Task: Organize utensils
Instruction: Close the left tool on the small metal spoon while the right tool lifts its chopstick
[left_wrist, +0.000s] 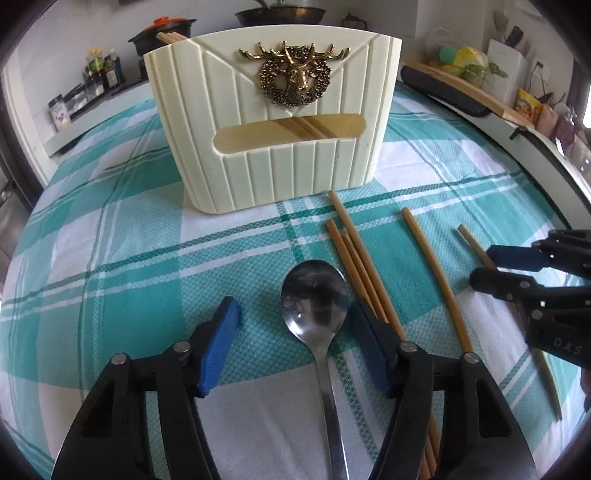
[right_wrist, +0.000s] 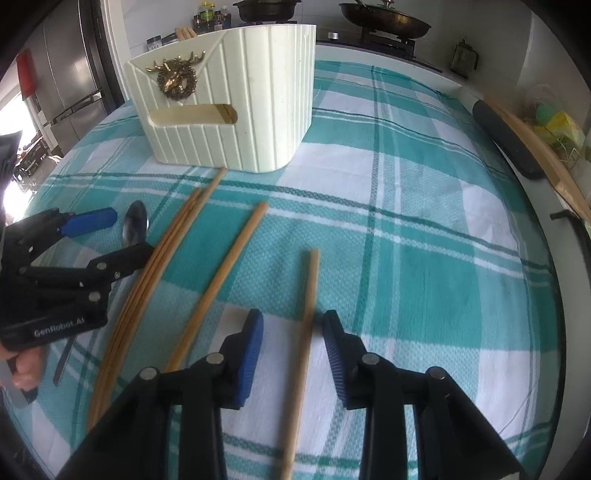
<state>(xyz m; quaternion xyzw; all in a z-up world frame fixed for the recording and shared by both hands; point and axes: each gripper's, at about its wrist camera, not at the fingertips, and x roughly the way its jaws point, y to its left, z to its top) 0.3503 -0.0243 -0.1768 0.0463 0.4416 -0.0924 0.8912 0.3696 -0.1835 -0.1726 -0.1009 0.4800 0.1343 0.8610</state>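
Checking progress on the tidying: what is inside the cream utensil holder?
Chopsticks poke out of the top of the cream holder, and their shafts show through its front slot. The walls hide anything else inside.

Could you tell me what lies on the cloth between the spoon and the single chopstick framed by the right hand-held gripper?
Four chopsticks: a bunch of three beside the spoon, then one alone, clearest in the right wrist view.
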